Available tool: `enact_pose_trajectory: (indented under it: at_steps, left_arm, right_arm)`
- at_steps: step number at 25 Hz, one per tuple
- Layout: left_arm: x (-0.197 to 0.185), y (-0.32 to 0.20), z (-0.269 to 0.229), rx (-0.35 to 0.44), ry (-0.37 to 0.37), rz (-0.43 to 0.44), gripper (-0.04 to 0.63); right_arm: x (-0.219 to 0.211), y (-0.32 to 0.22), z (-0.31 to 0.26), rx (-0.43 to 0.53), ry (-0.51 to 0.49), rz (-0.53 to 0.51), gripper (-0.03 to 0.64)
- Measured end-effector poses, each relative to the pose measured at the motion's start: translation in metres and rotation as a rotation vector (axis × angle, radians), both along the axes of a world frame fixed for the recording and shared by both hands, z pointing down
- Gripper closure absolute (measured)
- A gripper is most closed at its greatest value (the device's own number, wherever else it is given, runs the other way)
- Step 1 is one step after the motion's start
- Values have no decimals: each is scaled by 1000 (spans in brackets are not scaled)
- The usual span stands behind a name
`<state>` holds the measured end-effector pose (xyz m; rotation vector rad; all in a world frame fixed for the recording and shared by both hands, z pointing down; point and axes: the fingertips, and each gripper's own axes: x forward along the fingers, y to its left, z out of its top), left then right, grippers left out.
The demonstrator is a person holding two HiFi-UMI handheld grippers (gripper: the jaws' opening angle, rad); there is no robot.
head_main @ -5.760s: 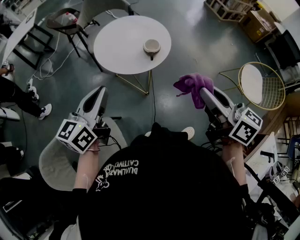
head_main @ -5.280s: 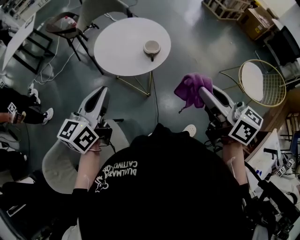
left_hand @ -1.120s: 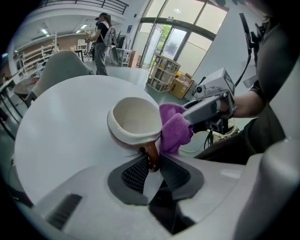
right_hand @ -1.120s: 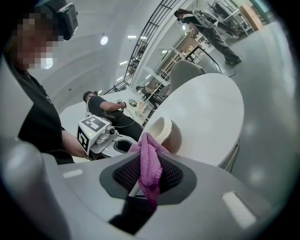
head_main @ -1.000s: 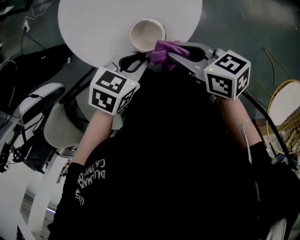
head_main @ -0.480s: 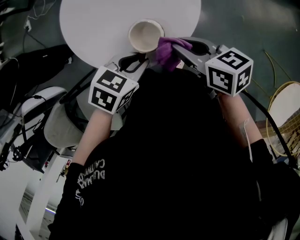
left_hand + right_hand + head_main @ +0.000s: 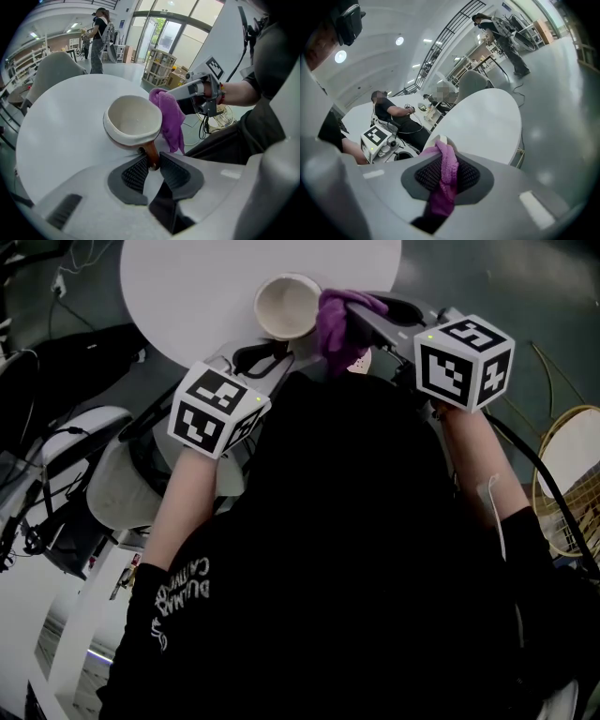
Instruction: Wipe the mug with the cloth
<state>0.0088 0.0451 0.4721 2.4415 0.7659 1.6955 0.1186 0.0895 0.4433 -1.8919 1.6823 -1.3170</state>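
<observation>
Open lab-like hall: glass entrance doors (image 7: 160,33), shelving racks (image 7: 158,68), round white table (image 7: 192,287).

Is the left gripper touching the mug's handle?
Touching. The left gripper view shows the left gripper with its jaws closed on the brown handle of the mug, pressing it from both sides.

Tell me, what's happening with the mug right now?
Left gripper shut on mug handle. Right gripper holds purple cloth at mug's side. Nothing in the way.
</observation>
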Motion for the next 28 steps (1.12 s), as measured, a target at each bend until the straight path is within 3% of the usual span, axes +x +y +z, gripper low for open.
enact_pose_trajectory:
  at_steps: [14,20,28]
  left_arm:
    - [-2,6,2,-9,-33,84,509]
    - [0,3,5,-23,-51,133,508]
    - [-3,1,3,-63,-81,304,502]
  right_arm:
    - [21,-13,-14,21,20,138,555]
    - [23,-15,-7,44,-48,186,557]
    - [23,-18,-5,16,-49,227,558]
